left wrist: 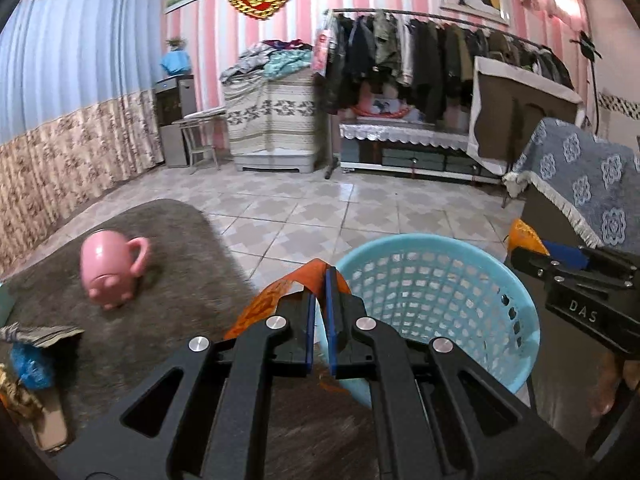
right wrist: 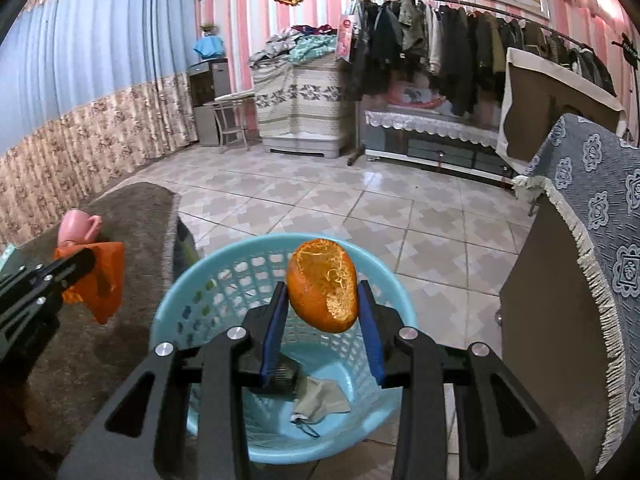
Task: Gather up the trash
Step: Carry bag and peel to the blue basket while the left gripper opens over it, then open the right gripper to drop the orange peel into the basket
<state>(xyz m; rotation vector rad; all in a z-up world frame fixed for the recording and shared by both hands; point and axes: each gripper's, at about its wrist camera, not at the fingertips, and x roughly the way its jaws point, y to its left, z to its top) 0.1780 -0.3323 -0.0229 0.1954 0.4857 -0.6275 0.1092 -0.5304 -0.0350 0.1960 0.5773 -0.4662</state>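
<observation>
A light blue mesh basket (right wrist: pixel 200 300) stands on the floor beside the brown rug; it also shows in the left wrist view (left wrist: pixel 520 312). My right gripper (right wrist: pixel 322 300) is shut on an orange peel (right wrist: pixel 322 286) and holds it above the basket. My left gripper (left wrist: pixel 320 280) is shut on an orange wrapper (left wrist: pixel 276 292), at the basket's left rim over the rug; the wrapper hangs from it in the right wrist view (right wrist: pixel 102 280). A crumpled grey tissue (right wrist: pixel 320 398) and a dark item lie in the basket.
A pink mug (left wrist: pixel 110 268) lies on the brown rug (left wrist: pixel 160 320). More scraps, blue and paper (left wrist: pixel 32 356), sit at the rug's left edge. A cabinet with a blue cloth (right wrist: pixel 592 240) stands right of the basket. Tiled floor (left wrist: pixel 320 208) lies beyond.
</observation>
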